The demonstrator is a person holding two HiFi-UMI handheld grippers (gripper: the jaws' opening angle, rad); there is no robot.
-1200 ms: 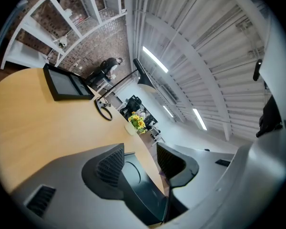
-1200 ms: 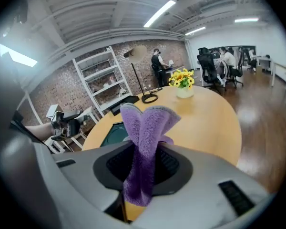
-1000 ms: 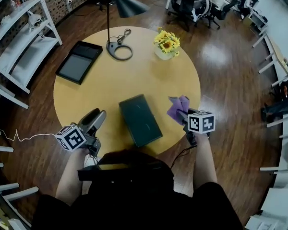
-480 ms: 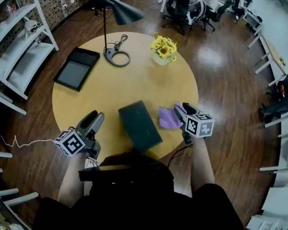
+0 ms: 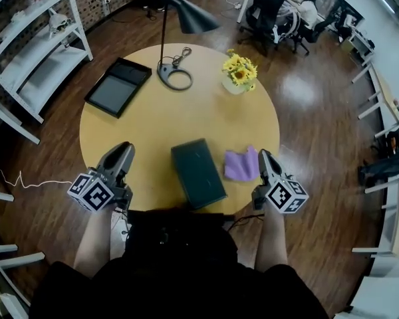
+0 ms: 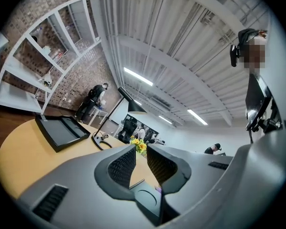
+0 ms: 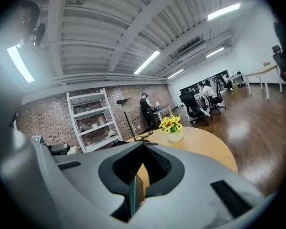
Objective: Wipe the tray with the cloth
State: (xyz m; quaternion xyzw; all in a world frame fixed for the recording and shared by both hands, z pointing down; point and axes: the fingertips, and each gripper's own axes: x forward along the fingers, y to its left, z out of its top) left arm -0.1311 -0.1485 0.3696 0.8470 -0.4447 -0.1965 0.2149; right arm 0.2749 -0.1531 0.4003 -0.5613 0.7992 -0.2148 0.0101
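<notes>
**A:** How do your tools stand?

**B:** My right tool (image 5: 263, 155) is shut and empty. My left tool (image 5: 123, 151) is closing, with a narrow gap and nothing between its jaws.

**A:** And the cloth?

**B:** The purple cloth (image 5: 241, 165) lies flat on the surface (image 5: 153, 118), just ahead of my right tool and just beside the dark tray (image 5: 198, 173). Neither tool holds it. I can't tell whether the tray has been wiped.
</notes>
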